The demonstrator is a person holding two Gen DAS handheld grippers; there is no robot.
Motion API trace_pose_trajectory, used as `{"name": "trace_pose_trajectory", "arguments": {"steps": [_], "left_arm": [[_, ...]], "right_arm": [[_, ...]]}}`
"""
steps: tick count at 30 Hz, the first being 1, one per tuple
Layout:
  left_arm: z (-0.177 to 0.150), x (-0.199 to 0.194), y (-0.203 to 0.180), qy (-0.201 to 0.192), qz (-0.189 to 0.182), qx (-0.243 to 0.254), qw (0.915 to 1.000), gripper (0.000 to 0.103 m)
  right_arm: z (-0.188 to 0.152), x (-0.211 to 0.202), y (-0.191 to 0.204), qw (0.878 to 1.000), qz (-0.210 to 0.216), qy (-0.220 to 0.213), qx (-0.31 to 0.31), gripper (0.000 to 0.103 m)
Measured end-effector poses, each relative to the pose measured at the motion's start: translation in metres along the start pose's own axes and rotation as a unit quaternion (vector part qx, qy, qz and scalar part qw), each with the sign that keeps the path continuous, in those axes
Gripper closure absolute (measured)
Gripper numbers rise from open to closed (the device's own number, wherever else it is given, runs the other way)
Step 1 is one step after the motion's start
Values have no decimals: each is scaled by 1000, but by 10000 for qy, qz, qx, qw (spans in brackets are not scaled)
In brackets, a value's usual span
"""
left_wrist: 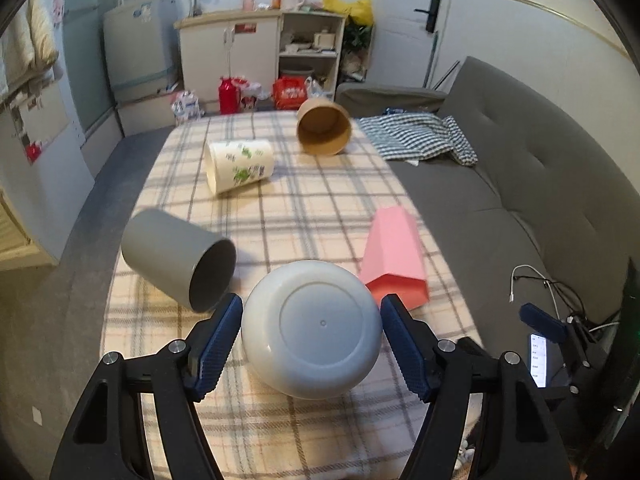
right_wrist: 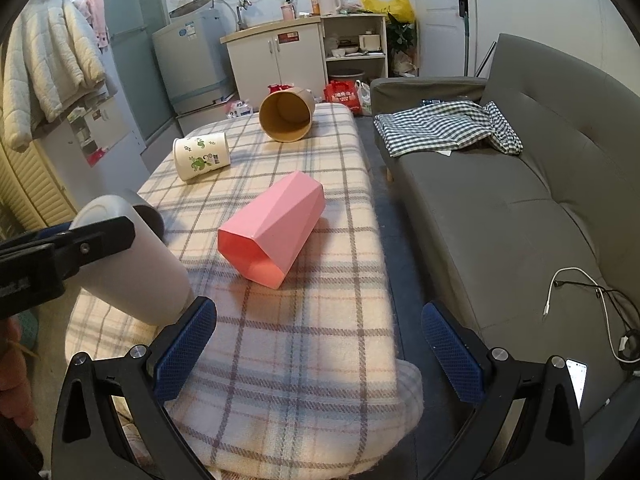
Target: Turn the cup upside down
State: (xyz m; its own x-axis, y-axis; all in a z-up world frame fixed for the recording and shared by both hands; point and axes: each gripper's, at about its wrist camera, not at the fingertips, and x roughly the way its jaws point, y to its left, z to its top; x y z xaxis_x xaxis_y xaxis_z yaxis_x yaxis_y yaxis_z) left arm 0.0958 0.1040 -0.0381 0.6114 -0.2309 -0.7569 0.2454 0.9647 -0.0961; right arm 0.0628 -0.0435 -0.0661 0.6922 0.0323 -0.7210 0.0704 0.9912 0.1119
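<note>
A white cup (left_wrist: 312, 328) lies on its side on the plaid-covered table (left_wrist: 312, 208), its base facing the left wrist camera. My left gripper (left_wrist: 312, 344) is open, with one blue pad on each side of the cup; a small gap shows at each pad. In the right wrist view the same white cup (right_wrist: 148, 276) sits at the left with the left gripper's finger across it. My right gripper (right_wrist: 320, 348) is open and empty above the table's near right edge.
Other cups lie on their sides on the table: a grey one (left_wrist: 176, 256), a pink faceted one (left_wrist: 394, 258), a white one with green print (left_wrist: 240, 164) and a brown one (left_wrist: 324, 126). A grey sofa (right_wrist: 520, 200) with a checked cloth (right_wrist: 448, 124) stands to the right.
</note>
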Motion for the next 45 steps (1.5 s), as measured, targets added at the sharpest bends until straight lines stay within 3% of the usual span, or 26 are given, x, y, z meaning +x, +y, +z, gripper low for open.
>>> {"name": "trace_pose_trajectory", "arguments": {"steps": [6,10,16,19,23,26,34,45], "left_arm": [[-1,4,8,-48,-31,-110,9999,29],[0,2,5,-81,255,121,9996,20],[0,-16,13,-271,331,19,9991,20],[-7,-34,21,-544,437,-93,9975,20],[-26,-65,27,-1290,866,-67,9878,8],[-44,-79,32,-1643,1153,-15,9797,8],[-79,-80,48,-1694,1338,-202,9762,1],[-92,-84,49,-1775,1279,-183,9756,0]], "right_arm": [[0,3,0,10000,-18,55,1,0],[1,1,0,10000,-51,42,-18,0],[4,-10,6,9998,-89,-87,-122,0],[3,-19,12,9996,-67,-202,-188,0],[0,-30,22,9990,10,-370,-265,0],[-3,-38,32,9980,62,-508,-376,0],[-16,-51,48,9956,71,-784,-514,0],[-22,-54,49,9953,5,-804,-534,0]]}}
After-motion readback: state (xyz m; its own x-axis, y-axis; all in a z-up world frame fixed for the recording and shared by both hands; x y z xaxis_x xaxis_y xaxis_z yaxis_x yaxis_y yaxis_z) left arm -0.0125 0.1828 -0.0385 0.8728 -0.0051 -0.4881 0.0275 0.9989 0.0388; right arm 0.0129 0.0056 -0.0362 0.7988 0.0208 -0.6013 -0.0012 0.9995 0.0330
